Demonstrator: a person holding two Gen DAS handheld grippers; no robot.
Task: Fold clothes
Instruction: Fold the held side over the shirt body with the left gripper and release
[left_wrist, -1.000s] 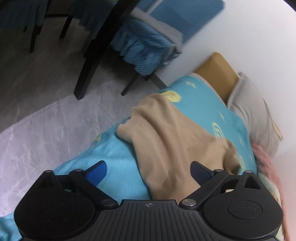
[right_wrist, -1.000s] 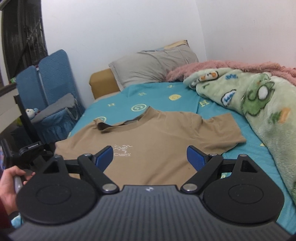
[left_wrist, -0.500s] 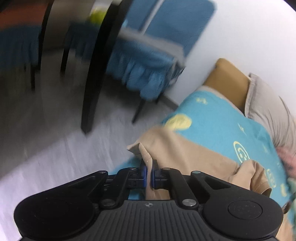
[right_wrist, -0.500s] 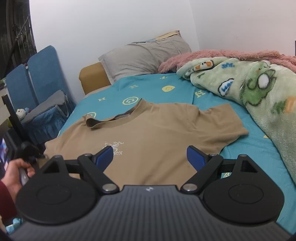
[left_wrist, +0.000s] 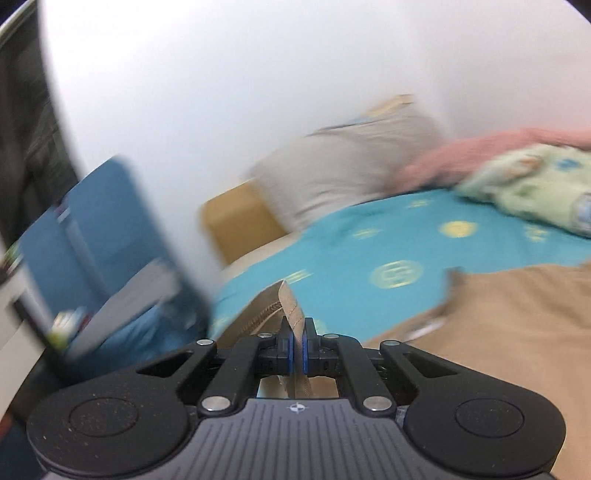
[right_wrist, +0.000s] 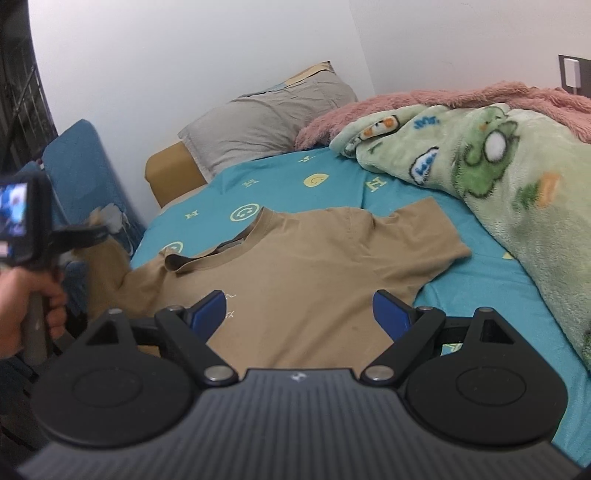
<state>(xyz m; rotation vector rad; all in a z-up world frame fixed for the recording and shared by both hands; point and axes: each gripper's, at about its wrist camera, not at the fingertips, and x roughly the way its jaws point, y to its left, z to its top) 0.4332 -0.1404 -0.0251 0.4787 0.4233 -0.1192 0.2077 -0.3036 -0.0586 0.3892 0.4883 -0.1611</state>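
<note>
A tan T-shirt (right_wrist: 306, 266) lies face up on the turquoise bed sheet (right_wrist: 295, 184), collar toward the pillow. My left gripper (left_wrist: 297, 349) is shut on the hem of the shirt's left sleeve (left_wrist: 291, 306) and holds it lifted off the bed. It also shows in the right wrist view (right_wrist: 83, 234) at the left edge, held by a hand, with the sleeve (right_wrist: 107, 266) pulled up. My right gripper (right_wrist: 299, 314) is open and empty, hovering over the lower part of the shirt. The right sleeve (right_wrist: 424, 236) lies flat.
A grey pillow (right_wrist: 269, 122) and a tan cushion (right_wrist: 170, 173) lie at the head of the bed. A green cartoon blanket (right_wrist: 498, 173) and a pink fleece (right_wrist: 424, 101) are piled on the right. Blue chairs (right_wrist: 77, 166) stand left of the bed. White walls behind.
My left gripper closed on the left sleeve, lifted it and swung round to face the bed head. My right gripper stayed open and moved slightly forward over the shirt.
</note>
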